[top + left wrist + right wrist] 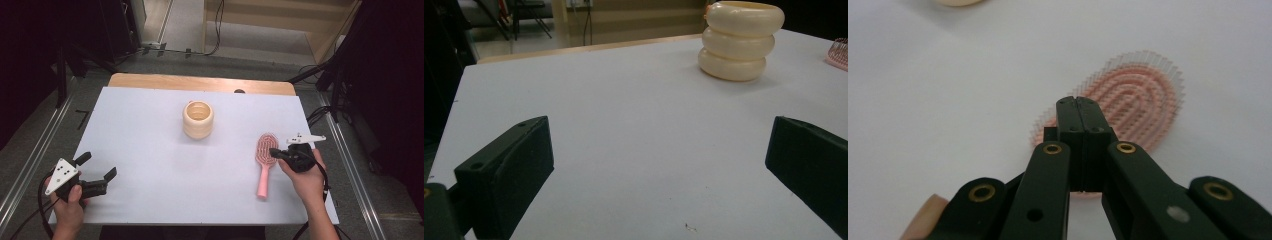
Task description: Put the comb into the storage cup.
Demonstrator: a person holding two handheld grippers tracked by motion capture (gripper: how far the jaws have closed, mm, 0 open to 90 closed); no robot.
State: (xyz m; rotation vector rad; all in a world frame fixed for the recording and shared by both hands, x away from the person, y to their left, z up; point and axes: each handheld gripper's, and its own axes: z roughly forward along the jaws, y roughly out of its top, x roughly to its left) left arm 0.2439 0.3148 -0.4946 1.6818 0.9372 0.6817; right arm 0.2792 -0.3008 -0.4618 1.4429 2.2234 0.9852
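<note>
The right gripper [280, 153] hovers just over the pink hairbrush [265, 159], which lies bristles up near the right edge of the white tabletop [150, 165], handle pointing back toward the person; its fingers [1070, 120] are pressed flat together with nothing between them, tips over the bristled head where it narrows to the handle. The left gripper [97, 172] rests at the near left corner, well apart from the brush; its fingers [506, 172] stand wide apart and hold nothing.

The main risk, as I judge it, is that closed fingers cannot take the brush; if they come down as they are, they would push into the bristles or nudge the head sideways, and the light brush could slide or spin on the smooth sheet toward the edge. Opening too late, or straddling the wide head rather than the slim handle, could end in a weak, tilting grip.

The right gripper view shows the fingers shut tight and the bristle rows close up, though whether the tips touch the bristles is hard to tell there; the high view gives the brush's whole length and its distance from the cream ribbed cup [198, 119] at the tabletop's middle; the left gripper view shows that cup's three stacked rings from the side.
</note>
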